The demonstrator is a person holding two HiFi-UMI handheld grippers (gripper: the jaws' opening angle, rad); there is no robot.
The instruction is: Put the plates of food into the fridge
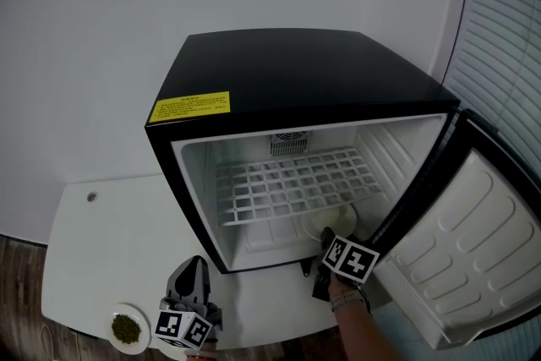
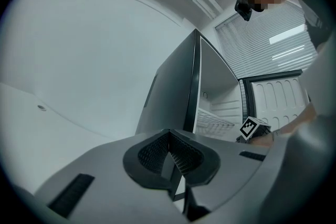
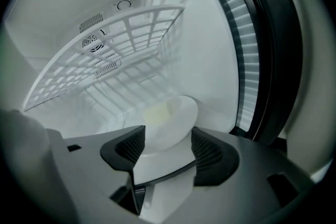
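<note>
At seven o'clock one plate of greens (image 1: 126, 327) waits on the table (image 1: 101, 232), beside the left gripper (image 1: 195, 264), which is pressed together and empty. The right gripper (image 3: 167, 147) is spread around the second plate (image 3: 170, 120), which rests on the fridge (image 1: 296, 72) floor at five o'clock, under the one wire shelf (image 1: 292, 182). This plate looks delivered, so next comes backing out cleanly.
</note>
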